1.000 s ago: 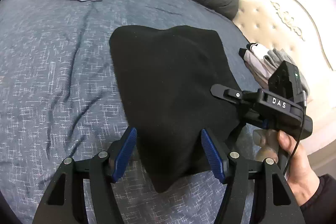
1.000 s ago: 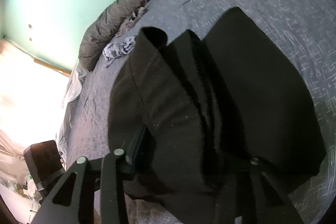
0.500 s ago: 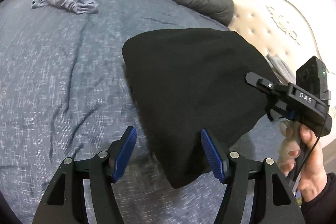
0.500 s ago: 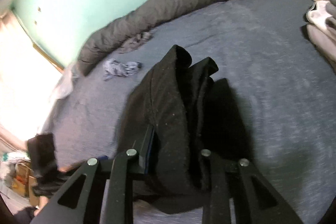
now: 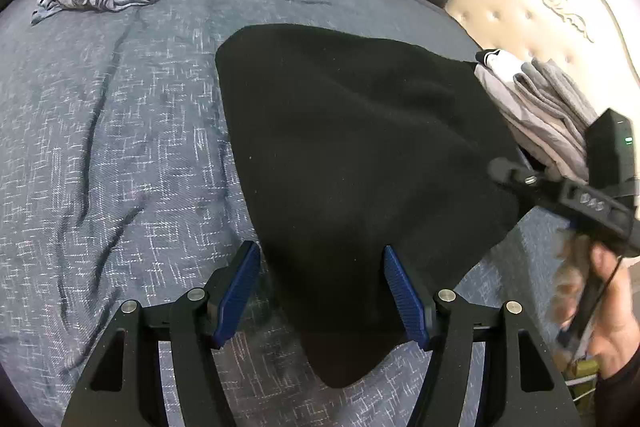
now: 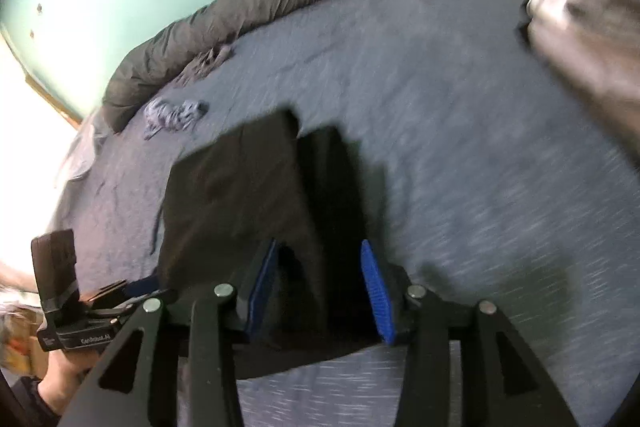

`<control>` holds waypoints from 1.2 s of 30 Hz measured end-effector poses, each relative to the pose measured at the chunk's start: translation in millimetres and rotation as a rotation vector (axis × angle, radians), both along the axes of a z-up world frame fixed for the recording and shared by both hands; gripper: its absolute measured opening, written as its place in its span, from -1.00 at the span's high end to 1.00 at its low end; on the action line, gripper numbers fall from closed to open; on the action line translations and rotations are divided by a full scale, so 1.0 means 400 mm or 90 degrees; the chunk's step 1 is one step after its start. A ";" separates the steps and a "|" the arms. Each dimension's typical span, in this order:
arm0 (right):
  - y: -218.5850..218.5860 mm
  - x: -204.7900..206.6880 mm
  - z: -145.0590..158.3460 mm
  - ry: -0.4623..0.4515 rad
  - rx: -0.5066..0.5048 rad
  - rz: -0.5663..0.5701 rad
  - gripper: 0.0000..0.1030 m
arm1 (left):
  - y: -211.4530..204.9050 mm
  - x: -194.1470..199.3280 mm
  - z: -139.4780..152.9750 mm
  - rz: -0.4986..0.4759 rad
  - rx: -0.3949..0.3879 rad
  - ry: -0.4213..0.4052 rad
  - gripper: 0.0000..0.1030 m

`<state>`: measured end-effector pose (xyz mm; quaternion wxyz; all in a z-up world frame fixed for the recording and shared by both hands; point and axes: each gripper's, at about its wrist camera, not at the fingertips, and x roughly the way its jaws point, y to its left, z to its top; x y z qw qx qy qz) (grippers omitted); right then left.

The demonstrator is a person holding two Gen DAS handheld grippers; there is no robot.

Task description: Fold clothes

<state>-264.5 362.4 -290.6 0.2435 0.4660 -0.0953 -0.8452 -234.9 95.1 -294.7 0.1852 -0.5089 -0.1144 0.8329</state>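
Black garment [image 5: 360, 163] shifted toward folded stack [image 5: 536, 107] | garments: 1 black, 2 crumpled

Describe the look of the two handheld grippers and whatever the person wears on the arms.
Both grippers are black, with angular cut-out links and silver pivot bolts. The left gripper and right gripper carry ribbed blue pads on their fingers. Each has a black box on top; the right one's shows a green light, white lettering on its body and a thin black cable. Dark sleeves cover the wrists.
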 end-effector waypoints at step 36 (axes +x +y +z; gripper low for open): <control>-0.152 -0.093 0.032 0.067 0.065 0.117 1.00 | 0.019 -0.117 0.079 -0.020 -0.006 0.030 -0.07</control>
